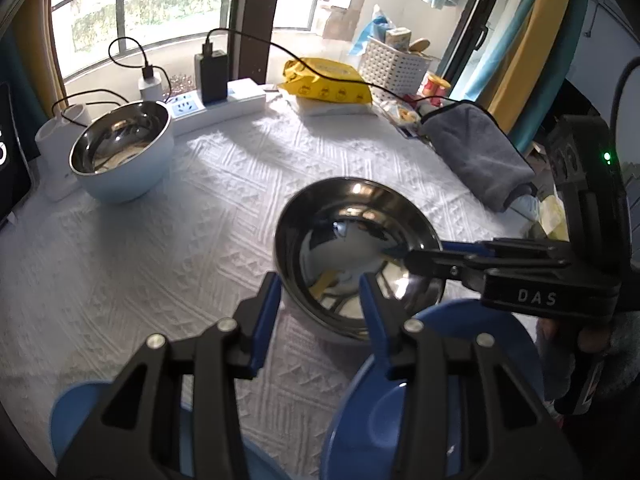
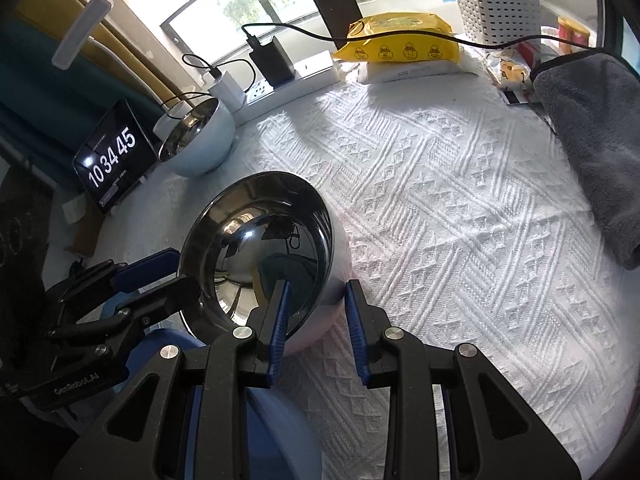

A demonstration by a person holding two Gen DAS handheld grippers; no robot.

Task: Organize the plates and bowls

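On the left we see one bowl with a steel inside; it stands far back on the tabletop, near the power strip, and nothing is inside it. In the middle stands the second bowl, well apart from the first. Our left gripper has its fingers one on each side of the near rim, narrow, but we cannot tell if they press the wall. Our right gripper takes the other rim in the same way, one finger inside and one outside, close to the wall; a firm hold we cannot confirm either. Just in front lie two blue plates, one at each side, not stacked. We judge the task is near its start: the bowls must still be nested and the plates piled together.
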